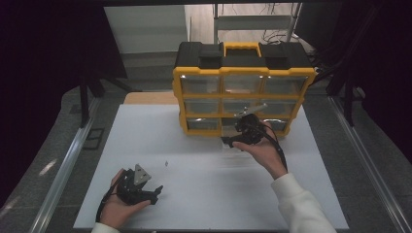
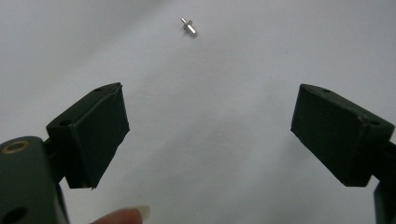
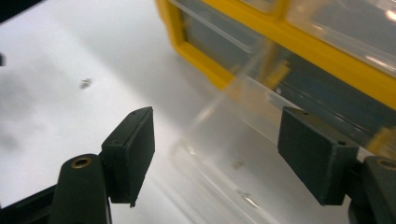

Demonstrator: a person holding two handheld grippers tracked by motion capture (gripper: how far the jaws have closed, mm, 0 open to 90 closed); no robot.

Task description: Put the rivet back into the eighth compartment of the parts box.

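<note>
Right gripper over clear drawer

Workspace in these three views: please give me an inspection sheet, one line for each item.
Surface: white table, bare around the work.
Job's things: small metal pin lying loose; clear drawer pulled out of the yellow organizer.
Clutter: nothing seen.
Grippers: left gripper open, on the table short of the pin; right gripper open over the drawer.
Cables: one black cable along the right hand.
Surroundings: dark curtains, metal table rails.
</note>
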